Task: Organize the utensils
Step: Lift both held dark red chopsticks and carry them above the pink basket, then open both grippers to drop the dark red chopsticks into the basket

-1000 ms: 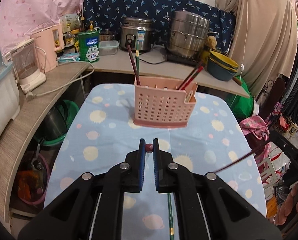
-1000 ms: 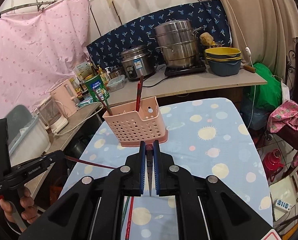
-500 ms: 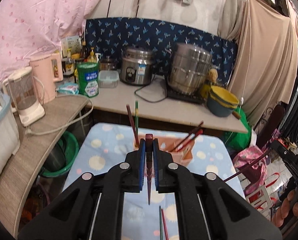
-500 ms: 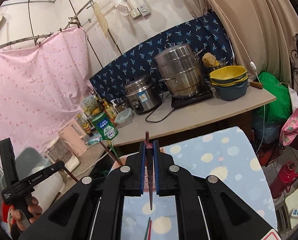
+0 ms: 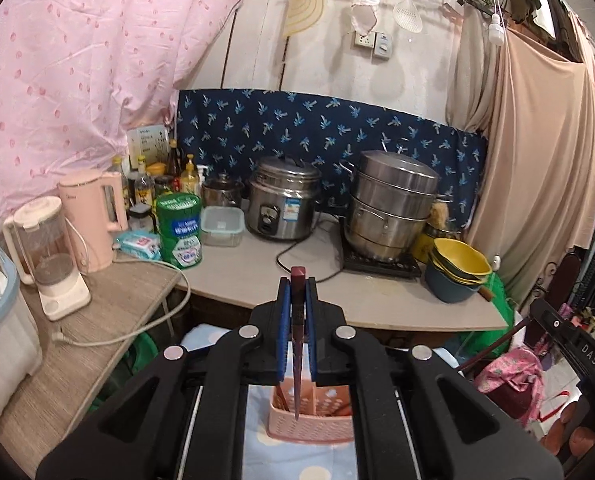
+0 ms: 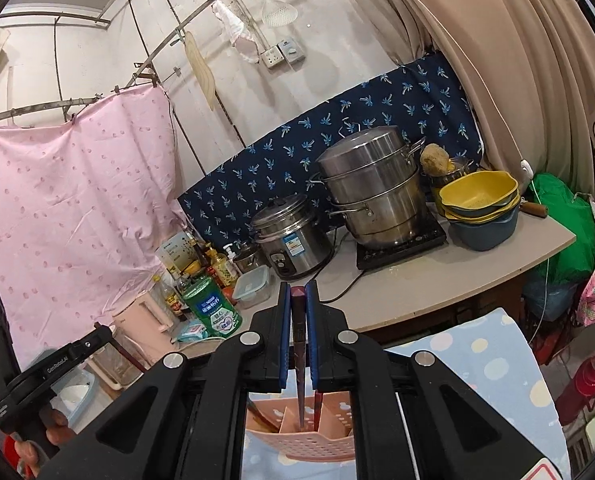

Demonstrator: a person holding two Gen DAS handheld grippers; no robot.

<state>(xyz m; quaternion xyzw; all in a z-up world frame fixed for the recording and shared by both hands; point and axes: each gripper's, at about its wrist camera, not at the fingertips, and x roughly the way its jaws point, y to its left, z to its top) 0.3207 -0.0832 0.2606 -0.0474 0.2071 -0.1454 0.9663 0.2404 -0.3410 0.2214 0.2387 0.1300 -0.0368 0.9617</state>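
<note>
left gripper (image 5: 296, 312) clamps chopstick (image 5: 296, 364) — right gripper (image 6: 298, 316) likewise

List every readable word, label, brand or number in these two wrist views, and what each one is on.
"DAS": white letters on the black handle of the other claw tool, at the right edge of the left wrist view.
"GenRobot.AI": white print on the black claw tool, at the left in the right wrist view.
Green canister: blue-and-white label, too blurred to read.
Rice cooker: sticker, too small to read.
Card behind the bottles: print illegible.
</note>
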